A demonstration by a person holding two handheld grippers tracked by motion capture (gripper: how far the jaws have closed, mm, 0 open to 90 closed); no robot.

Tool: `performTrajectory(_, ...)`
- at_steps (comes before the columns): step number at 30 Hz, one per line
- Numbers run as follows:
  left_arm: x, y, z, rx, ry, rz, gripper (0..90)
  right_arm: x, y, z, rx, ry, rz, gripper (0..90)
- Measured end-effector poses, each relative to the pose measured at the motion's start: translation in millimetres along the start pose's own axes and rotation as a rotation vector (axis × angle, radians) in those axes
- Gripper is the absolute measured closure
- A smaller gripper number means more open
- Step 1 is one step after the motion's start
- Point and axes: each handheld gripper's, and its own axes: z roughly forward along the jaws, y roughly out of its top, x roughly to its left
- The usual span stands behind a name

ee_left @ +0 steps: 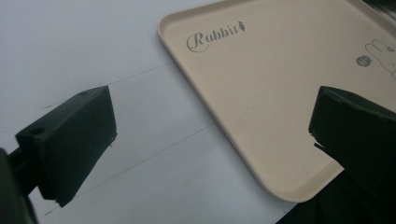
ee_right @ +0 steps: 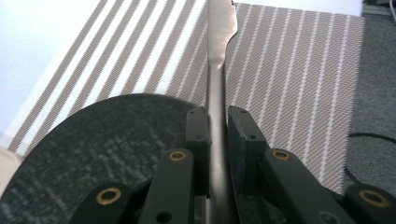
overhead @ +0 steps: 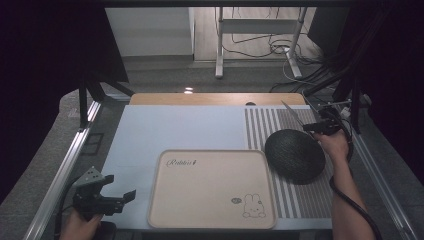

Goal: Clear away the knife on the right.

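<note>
The right gripper (overhead: 314,126) is clamped on the handle of a table knife (ee_right: 218,84), held at the far right of the table. In the right gripper view the two black jaws press the metal handle from both sides, and the blade runs straight ahead, away from the hand. In the high view the knife (overhead: 292,113) is off the surface, its blade pointing up and toward the table's far left, above the striped placemat (overhead: 262,127). A round dark mat (overhead: 295,155) lies on that placemat just below and beside the gripper.

The left gripper (overhead: 120,199) hangs near the front left corner with its jaws spread wide and nothing between them; in its own view the pads stand well apart over the pale blue tabletop (ee_left: 70,46), next to the corner of the beige tray (ee_left: 261,93). The tray (overhead: 210,187) holds nothing.

Risks, as judged from this position:
- The grip is on a narrow, smooth handle, held by two flat pads. The knife could pivot or slide in the jaws, dropping the blade tip, if the hand turns quickly.
- The blade reaches well past the jaws. A low carry could catch it on the edge of the round mat and drag that mat.
- If the knife is to go onto the tray, letting go too high would make it bounce or skid on the hard tray.
</note>
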Motion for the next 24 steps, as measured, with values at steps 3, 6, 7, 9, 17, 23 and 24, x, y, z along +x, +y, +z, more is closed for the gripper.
performTrajectory(3,0.1,0.1,-0.1,-0.001,-0.001,-0.001,0.7,10.3,-3.7,-2.2,0.000,0.018,-0.016,79.6)
performTrajectory(6,0.0,0.1,0.0,-0.001,-0.002,0.000,0.8,21.6,-6.9,-3.8,0.005,0.033,-0.052,79.6)
performTrajectory(7,0.3,0.1,-0.1,-0.002,-0.003,-0.002,0.8,25.2,-8.1,-4.2,0.005,0.038,-0.059,79.7)
performTrajectory(9,0.7,-0.2,-0.4,-0.006,-0.005,-0.006,0.7,33.0,-10.8,-5.2,0.005,0.051,-0.075,79.6)
performTrajectory(17,1.0,-0.2,-0.2,-0.006,-0.010,-0.005,0.8,66.2,-19.5,-8.0,0.011,0.101,-0.136,79.6)
performTrajectory(23,1.7,-0.4,-0.6,-0.009,-0.014,-0.009,0.7,89.2,-26.8,-9.7,0.016,0.136,-0.182,79.6)
performTrajectory(24,1.7,-0.4,-0.6,-0.009,-0.014,-0.009,0.7,93.5,-28.6,-10.2,0.016,0.144,-0.187,79.6)
